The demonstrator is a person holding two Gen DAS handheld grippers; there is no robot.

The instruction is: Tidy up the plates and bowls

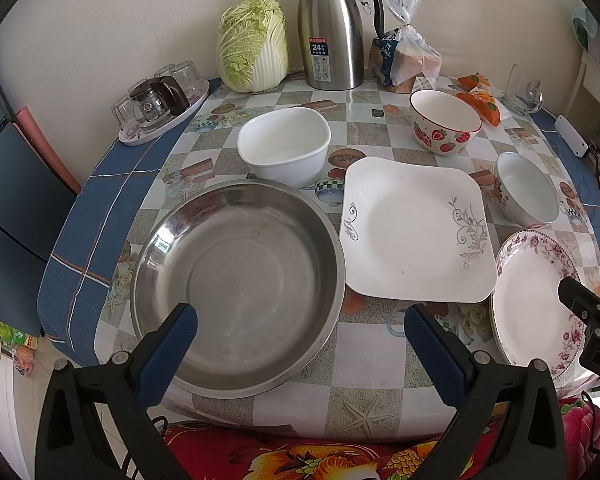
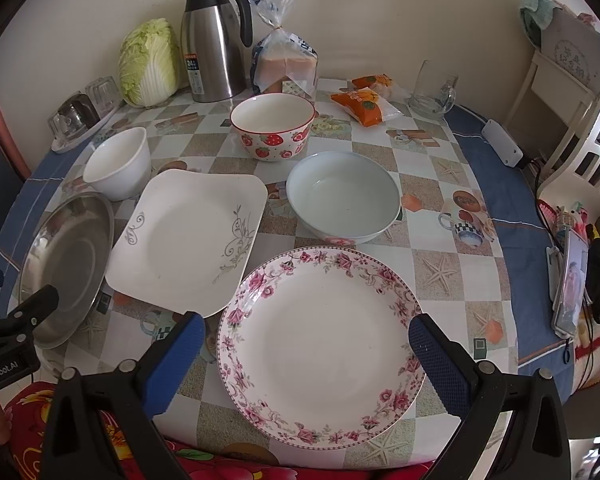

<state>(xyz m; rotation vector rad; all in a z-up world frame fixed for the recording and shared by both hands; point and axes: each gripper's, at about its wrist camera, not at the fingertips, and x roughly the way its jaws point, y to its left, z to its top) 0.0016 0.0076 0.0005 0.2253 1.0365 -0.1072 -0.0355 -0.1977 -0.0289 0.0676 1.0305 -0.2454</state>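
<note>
Nothing stacked yet: six dishes spread singly across the checked worktop (image 1: 372, 360). Steel basin (image 1: 238, 280) nearest the left claw (image 1: 300, 340), which hangs released above its near rim, holding nothing. Flowered plate (image 2: 320, 344) directly under the right claw (image 2: 306, 346), likewise spread wide and empty. Square plate (image 1: 416, 228) between basin and flowered plate, its corner seemingly touching or just over the flowered rim. Behind them, white bowl (image 1: 284, 146), strawberry bowl (image 2: 272, 130) and pale bowl (image 2: 344, 196), all upright and apart. Probably glazed ceramic, so stiff, slick and easily chipped; basin likely light but slippery and noisy. Best gripped at the rim, one finger over and one under, since flat plates offer little else. Bowls: pinch the wall near the lip.
</note>
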